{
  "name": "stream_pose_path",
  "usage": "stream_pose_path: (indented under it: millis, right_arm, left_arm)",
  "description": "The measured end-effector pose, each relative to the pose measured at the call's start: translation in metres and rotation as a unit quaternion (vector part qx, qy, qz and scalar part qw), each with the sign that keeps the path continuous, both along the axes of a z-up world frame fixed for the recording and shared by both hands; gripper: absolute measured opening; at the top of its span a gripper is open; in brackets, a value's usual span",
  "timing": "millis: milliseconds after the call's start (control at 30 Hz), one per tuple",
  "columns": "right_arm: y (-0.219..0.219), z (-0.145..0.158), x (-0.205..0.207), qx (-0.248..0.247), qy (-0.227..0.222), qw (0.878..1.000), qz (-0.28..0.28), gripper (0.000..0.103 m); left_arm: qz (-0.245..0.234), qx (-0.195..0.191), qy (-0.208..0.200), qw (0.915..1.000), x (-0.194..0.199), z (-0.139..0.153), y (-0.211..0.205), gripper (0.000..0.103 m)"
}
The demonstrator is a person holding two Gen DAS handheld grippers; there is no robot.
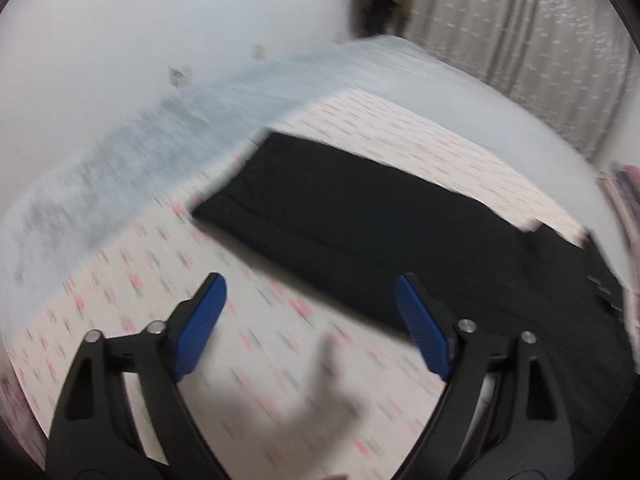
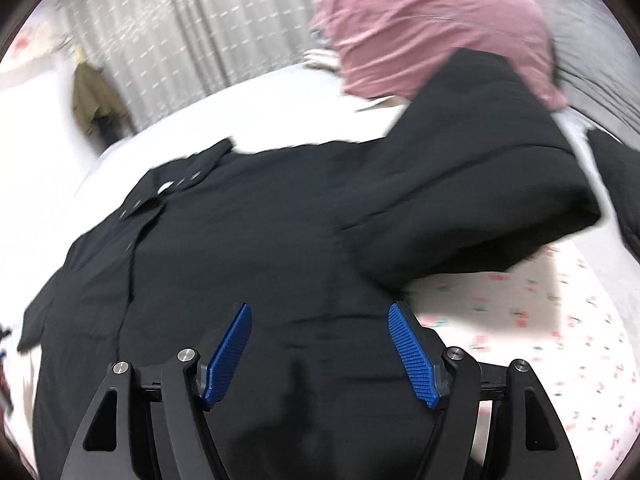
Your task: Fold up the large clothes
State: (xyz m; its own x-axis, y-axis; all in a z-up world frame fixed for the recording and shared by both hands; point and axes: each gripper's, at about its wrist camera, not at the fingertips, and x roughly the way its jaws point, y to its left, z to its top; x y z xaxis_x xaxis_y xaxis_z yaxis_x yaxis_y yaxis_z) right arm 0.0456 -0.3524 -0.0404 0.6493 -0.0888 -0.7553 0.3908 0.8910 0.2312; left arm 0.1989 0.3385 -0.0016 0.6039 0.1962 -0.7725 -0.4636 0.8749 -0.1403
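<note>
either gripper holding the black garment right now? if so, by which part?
Nothing held. Left gripper is open over the bedsheet; right gripper is open above the black garment.

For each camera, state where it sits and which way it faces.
Left wrist: on the left tool, angled down at the bed and a black sleeve; open blue pads show.
Right wrist: on the right tool, angled down over the black garment; open pads show, pink cloth beyond.
Shared: garment, bed, curtain.

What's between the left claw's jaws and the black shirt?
Only bare flowered bedsheet lies between the open left gripper and the black shirt, seen in the left wrist view.
</note>
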Motion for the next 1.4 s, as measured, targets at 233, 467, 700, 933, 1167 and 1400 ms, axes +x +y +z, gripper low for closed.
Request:
stream_pose_path:
  millis: [233, 467, 700, 933, 1167, 1400]
  right_arm:
    - [-0.063, 0.003, -0.045, 0.049, -0.029, 0.996, -0.075, 0.073]
    - [-0.118, 0.007, -0.057, 0.202, -0.125, 0.965, -0.113, 0.076]
    - [-0.106, 0.029, -0.022, 0.099, -0.163, 0.975, -0.115, 0.015]
    - [0.027, 0.045, 0.039, -0.023, -0.108, 0.984, 0.138, 0.008]
    - [0.088, -0.029, 0.074, -0.010, 0.073, 0.973, 0.221, 0.019]
    - [0.054, 0.035, 0.027, 0.079, -0.035, 0.972, 0.221, 0.076]
  left_arm:
    - [-0.068, -0.151, 0.007, 0.9861, -0.061, -0.004, -0.088, 0.091]
    - [-0.153, -0.132, -0.019, 0.9791, -0.087, -0.030, -0.186, 0.091]
    - [-0.199, -0.088, -0.006, 0.9761, -0.074, -0.042, -0.234, 0.091]
    - [-0.214, -0.087, -0.008, 0.9729, -0.071, -0.041, -0.241, 0.091]
    - [-0.204, -0.086, -0.011, 0.9750, -0.076, -0.042, -0.233, 0.091]
    - [-0.191, -0.091, -0.013, 0.9773, -0.077, -0.043, -0.222, 0.091]
